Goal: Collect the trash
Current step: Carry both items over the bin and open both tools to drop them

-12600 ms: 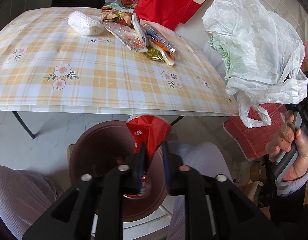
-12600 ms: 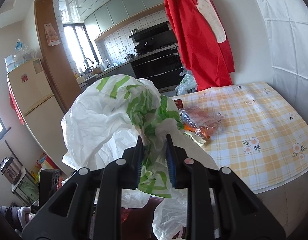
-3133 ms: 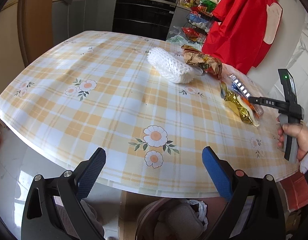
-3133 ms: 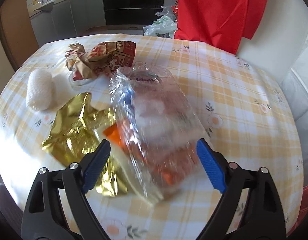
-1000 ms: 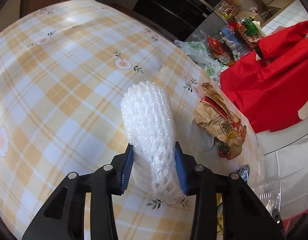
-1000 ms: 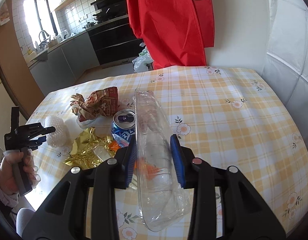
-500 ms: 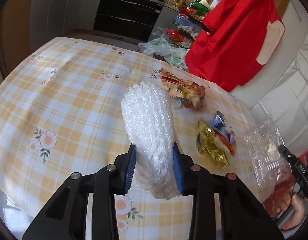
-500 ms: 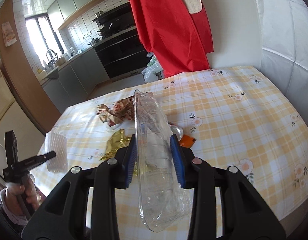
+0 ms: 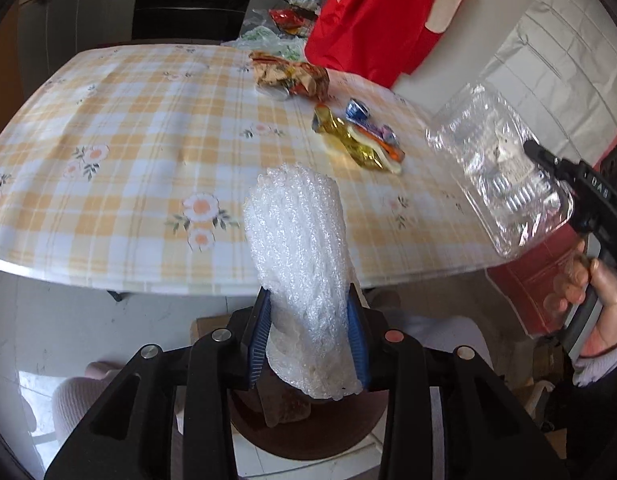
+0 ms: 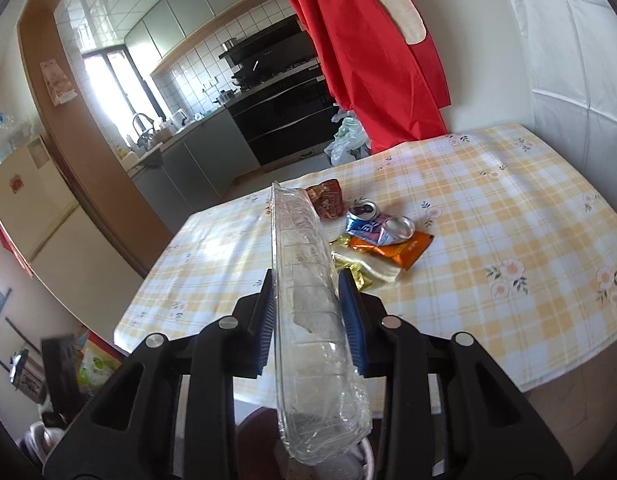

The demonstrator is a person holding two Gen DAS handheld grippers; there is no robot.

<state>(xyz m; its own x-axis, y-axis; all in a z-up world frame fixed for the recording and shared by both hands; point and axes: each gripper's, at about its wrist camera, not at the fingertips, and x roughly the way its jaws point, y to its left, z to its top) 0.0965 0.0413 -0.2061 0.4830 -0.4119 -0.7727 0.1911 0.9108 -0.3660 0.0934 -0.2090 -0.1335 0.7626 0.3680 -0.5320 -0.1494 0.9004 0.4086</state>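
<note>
Left hand-held gripper [image 9: 308, 344] is clamped on a white foam fruit net [image 9: 298, 248], blue pads squeezing its lower half while the rest sticks up past the tips. It sits off the near edge of the tabletop [image 9: 120, 184], right above a dark brown bin [image 9: 308, 436] at 6 o'clock in the left wrist view. That net looks like nothing in weight and totally squishy, so it should compress instead of slipping, and a bite across the middle is plenty. I'd guess it just floats down once the pads let go, maybe clinging a bit.

Right hand-held gripper [image 10: 308, 320] is pinching a clear plastic clamshell tray [image 10: 304, 300] edge-on, and its jaws have just been closing a touch further on it. In the left wrist view the tray hangs out at 3 o'clock, off the tabletop edge. Thin, springy, slick plastic: it'll flex and crackle, and too much squeeze probably buckles it, so gripping across the folded walls like this seems right.

Still on the cloth around 1 o'clock:
- crumpled brown snack bag [image 9: 292, 74], light and crinkly, grab a fold
- crushed blue can [image 10: 376, 226], stiff, take it across the flattened body
- gold foil wrapper [image 9: 348, 148], slippery, pinch a raised crease
- orange wrapper [image 10: 392, 250], flat, tricky to get under
</note>
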